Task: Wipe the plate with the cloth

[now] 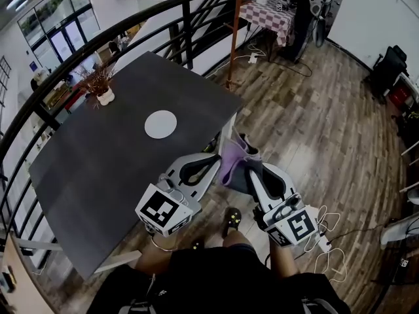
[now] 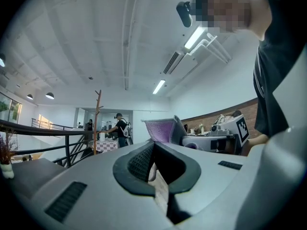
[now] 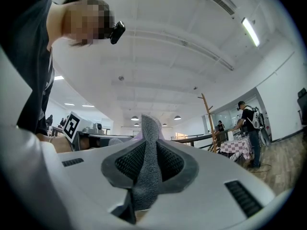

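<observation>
In the head view, the jaw tips of your right gripper (image 1: pixel 252 172) are buried under the cloth (image 1: pixel 232 162), and its body hides the cloth's near end. The left gripper view cuts the potted plant (image 2: pixel 5 159) at its left edge. The far person (image 3: pixel 249 128) by the checkered table (image 3: pixel 235 147) is too small to tell more.

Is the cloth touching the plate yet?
Apart. The head view shows the cloth hanging from the right claw off the table's edge, with bare dark tabletop between it and the white plate.
</observation>
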`<state>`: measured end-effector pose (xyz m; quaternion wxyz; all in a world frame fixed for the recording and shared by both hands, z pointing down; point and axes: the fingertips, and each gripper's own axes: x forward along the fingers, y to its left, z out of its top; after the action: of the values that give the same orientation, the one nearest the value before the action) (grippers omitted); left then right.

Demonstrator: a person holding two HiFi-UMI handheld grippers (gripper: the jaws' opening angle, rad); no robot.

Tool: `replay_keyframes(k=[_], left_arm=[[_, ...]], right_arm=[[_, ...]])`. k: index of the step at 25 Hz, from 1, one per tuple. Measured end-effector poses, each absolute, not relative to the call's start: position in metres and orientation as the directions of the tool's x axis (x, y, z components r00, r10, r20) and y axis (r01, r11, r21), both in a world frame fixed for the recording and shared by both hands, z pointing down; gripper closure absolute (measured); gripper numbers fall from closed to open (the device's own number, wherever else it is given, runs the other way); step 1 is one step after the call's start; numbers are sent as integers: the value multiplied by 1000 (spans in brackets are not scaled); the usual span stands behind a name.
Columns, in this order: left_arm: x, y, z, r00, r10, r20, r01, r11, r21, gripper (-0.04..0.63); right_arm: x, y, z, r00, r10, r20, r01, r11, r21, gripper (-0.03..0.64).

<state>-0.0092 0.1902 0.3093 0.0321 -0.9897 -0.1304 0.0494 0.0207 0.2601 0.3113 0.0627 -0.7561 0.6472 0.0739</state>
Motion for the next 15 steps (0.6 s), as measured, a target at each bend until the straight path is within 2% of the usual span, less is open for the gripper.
replay_keyframes(k=[15], left_arm=[[33,154,306,979,182,-89,174,-981,-88,588]], right_arm=[[69,224,309,79,-973,-217,-997,-80,-2,554]])
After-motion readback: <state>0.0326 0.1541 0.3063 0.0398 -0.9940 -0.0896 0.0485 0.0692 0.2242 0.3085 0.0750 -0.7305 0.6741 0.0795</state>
